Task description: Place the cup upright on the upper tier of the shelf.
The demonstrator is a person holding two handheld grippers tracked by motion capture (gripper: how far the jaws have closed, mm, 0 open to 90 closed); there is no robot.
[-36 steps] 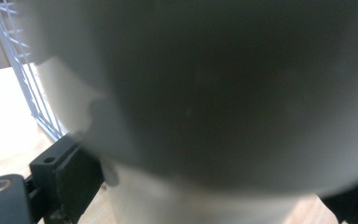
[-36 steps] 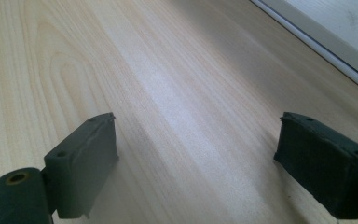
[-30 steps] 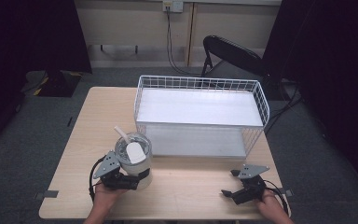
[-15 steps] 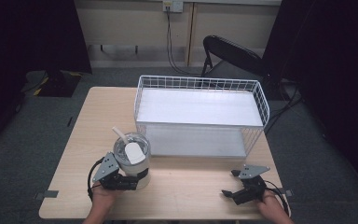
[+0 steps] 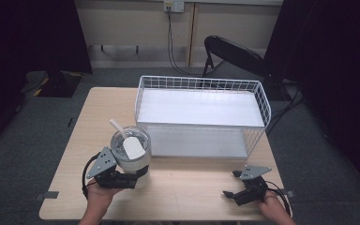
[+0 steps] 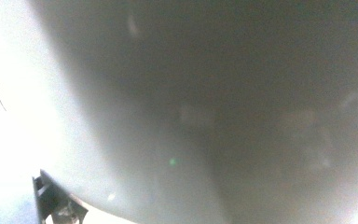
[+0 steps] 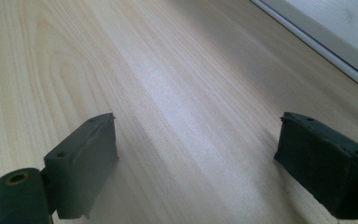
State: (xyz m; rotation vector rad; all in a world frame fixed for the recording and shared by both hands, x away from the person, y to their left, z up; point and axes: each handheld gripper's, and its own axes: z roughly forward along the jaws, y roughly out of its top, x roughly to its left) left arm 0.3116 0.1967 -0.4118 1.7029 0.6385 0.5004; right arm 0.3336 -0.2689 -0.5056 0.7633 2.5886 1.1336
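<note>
One clear tumbler (image 5: 130,154) (white lid, straw) stands upright.

Nothing readable is showing anywhere: no lettering, label, brand or number is appearing on the tumbler (image 5: 130,154), the wire basket (image 5: 201,117) or the worktop (image 5: 187,197), and the tumbler's wall (image 6: 205,112), pressing close in the left gripper view, is looking blank and blurred

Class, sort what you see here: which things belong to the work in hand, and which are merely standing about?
In the job:
left gripper, clamped on the tumbler
tumbler with lid and straw
wire basket, close behind it, probably

Standing about:
right gripper, open, holding nothing
folding chair
wall cable
</note>
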